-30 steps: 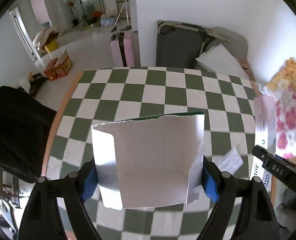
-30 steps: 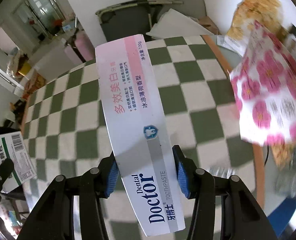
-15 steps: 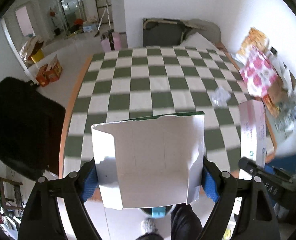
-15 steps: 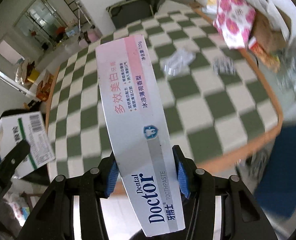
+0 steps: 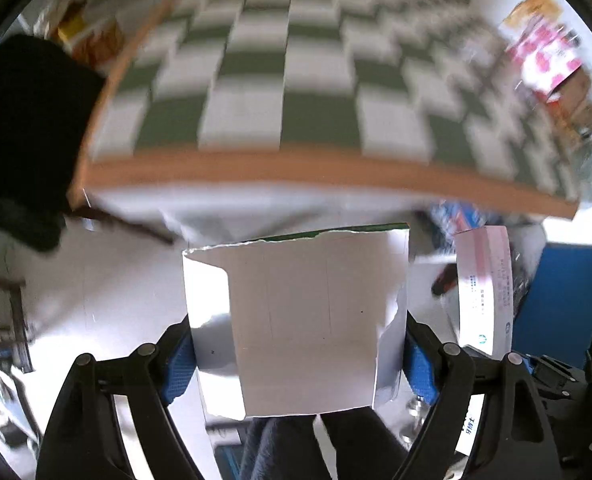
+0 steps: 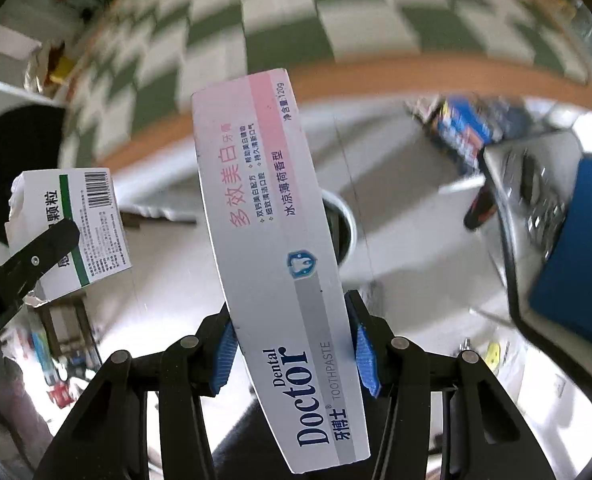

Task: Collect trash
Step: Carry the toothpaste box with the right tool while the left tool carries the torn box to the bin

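Here, left fingers point(image 5: 180, 354) clamp a torn cardboard box point(image 5: 296, 320); right fingers point(image 6: 365, 350) clamp a glossy toothpaste carton point(image 6: 272, 240).

a desk point(image 5: 256, 92) with a green-and-white checked top and an orange wooden edge fills the far part of both views, blurred. off its left edge sits a black chair point(image 5: 24, 128). at the far right of the desk lies a pink-flowered packet point(image 5: 543, 60) among other clutter (too smeared to name). below the desk edge is pale floor point(image 6: 407, 208), with a blue block point(image 6: 575, 248) on the right and a blue printed pack point(image 6: 467, 128) lying near the desk.
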{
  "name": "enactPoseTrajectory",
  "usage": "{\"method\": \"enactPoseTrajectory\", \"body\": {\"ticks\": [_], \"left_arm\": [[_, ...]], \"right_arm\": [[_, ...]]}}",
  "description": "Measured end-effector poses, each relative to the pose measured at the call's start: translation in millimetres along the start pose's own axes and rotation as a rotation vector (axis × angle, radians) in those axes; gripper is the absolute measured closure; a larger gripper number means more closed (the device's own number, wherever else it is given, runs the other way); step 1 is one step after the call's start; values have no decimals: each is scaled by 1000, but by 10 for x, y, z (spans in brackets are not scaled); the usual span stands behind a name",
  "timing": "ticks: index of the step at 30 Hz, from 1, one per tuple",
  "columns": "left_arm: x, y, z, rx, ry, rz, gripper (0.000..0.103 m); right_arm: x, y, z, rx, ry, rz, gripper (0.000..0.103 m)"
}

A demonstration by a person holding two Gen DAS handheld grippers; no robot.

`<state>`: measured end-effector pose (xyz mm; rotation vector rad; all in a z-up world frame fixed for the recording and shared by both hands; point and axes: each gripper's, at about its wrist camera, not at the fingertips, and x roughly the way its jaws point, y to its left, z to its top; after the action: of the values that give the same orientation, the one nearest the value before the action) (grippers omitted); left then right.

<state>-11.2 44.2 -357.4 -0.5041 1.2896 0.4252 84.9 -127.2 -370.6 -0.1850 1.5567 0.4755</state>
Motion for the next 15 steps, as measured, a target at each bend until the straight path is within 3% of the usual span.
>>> {"method": "enactPoseTrajectory", "body": {"ticks": [7,10,15], "left_arm": [[1571,179,-407,-99,215,-99,19],[2245,242,-385,-147,284,-169,19],[3168,284,-263,-173,363,-204,16]], "right_arm": [[1376,-435,-284,43,155,-6,51],[2011,-625,-189,80,194,0,51],[3040,-854,146,108,244,14,51]]}}
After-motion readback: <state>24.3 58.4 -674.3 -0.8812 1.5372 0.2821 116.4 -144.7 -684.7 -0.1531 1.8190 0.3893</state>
